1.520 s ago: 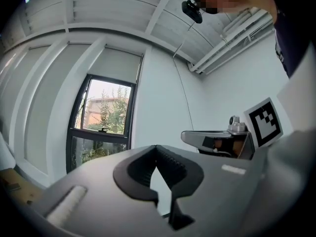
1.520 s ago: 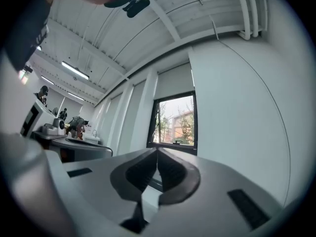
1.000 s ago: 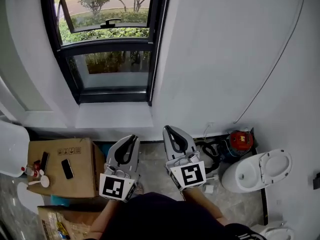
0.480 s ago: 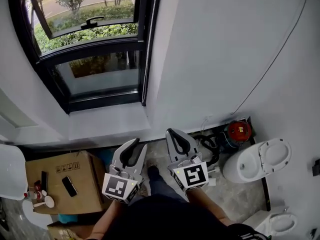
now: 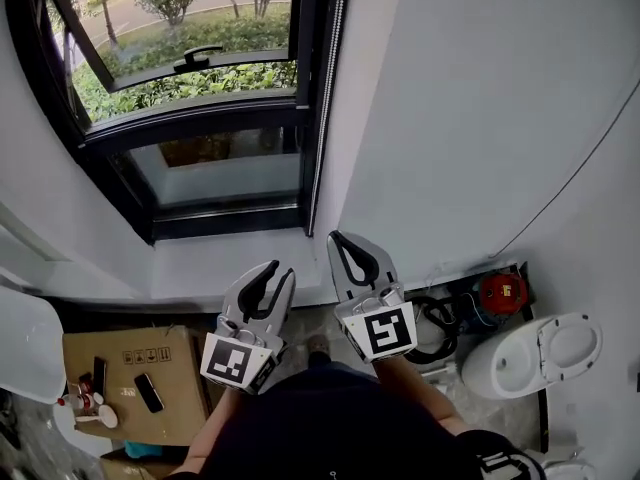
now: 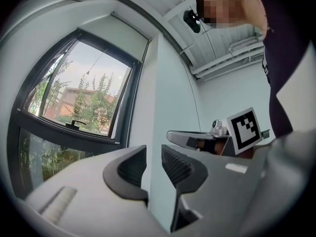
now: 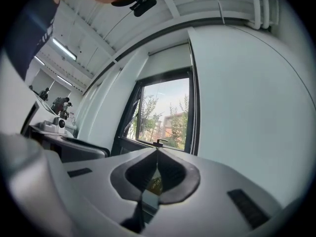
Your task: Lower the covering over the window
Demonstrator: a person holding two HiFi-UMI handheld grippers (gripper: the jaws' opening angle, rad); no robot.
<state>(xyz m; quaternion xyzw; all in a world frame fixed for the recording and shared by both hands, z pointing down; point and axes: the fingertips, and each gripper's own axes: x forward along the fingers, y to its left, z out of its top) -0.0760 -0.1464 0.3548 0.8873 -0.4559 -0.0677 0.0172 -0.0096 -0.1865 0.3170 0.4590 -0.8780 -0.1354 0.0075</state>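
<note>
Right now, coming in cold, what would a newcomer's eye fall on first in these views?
The big black-framed window at upper left, uncovered, with greenery outside. In front of it, low in the middle, are the left gripper, whose jaws have just been opening with nothing between them, and the right gripper, jaws shut and empty. A white toilet sits at lower right, a cardboard box at lower left.

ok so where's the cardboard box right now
In the head view, the cardboard box sits at the lower left, below the window sill and just left of the left gripper, with a phone on top.
</note>
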